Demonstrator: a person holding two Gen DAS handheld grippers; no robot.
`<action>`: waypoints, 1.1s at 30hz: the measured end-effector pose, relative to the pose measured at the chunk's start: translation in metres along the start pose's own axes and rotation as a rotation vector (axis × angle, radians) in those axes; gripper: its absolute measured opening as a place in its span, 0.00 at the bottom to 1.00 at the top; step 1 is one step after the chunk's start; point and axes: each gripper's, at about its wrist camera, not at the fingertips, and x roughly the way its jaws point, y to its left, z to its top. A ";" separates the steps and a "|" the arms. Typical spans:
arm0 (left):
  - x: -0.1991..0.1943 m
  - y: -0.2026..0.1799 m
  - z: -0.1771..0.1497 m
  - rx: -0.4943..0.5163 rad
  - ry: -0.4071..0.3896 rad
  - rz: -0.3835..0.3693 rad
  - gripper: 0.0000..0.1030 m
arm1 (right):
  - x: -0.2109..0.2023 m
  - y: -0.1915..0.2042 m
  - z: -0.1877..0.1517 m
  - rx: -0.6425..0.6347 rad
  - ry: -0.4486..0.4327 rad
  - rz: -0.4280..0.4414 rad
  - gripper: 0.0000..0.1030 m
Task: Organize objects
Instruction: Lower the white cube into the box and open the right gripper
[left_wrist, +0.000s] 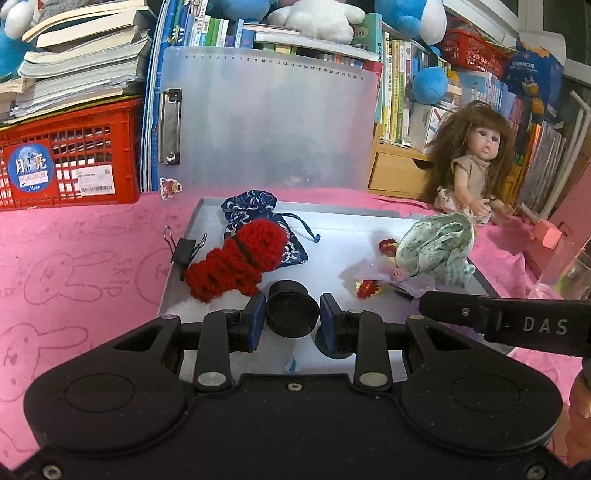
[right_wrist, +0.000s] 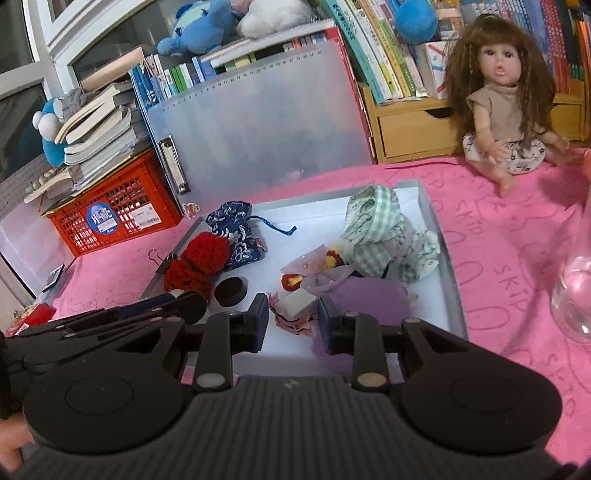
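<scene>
A shallow grey tray (left_wrist: 369, 216) (right_wrist: 439, 236) lies on the pink cloth. In it are a red knitted piece (left_wrist: 236, 264) (right_wrist: 201, 264), a blue patterned pouch (left_wrist: 251, 210) (right_wrist: 232, 230), a green checked cloth (left_wrist: 436, 247) (right_wrist: 380, 236), small red flowers in paper (left_wrist: 369, 288) (right_wrist: 295, 280) and a black round lid (left_wrist: 291, 312) (right_wrist: 231, 291). My left gripper (left_wrist: 292, 319) is open with the black lid between its pads. My right gripper (right_wrist: 293, 319) is open above a small white block (right_wrist: 297, 304) on pink paper, not touching it.
A doll (left_wrist: 472, 166) (right_wrist: 506, 99) sits at the back right. A red crate (left_wrist: 70, 158) (right_wrist: 110, 214) under stacked books stands left. A clipboard (left_wrist: 266, 122) (right_wrist: 258, 122) leans behind the tray. A binder clip (left_wrist: 184, 247) grips the tray's left rim. A clear glass (right_wrist: 576, 288) stands right.
</scene>
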 end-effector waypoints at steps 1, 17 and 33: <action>0.002 0.000 0.000 0.002 0.000 0.001 0.30 | 0.002 0.000 0.000 -0.002 0.003 -0.001 0.33; 0.023 0.002 0.003 -0.011 -0.002 0.003 0.30 | 0.025 -0.003 -0.003 0.007 0.035 -0.003 0.33; 0.014 0.003 0.009 -0.023 -0.012 0.006 0.40 | 0.015 -0.004 0.000 0.023 0.006 0.001 0.50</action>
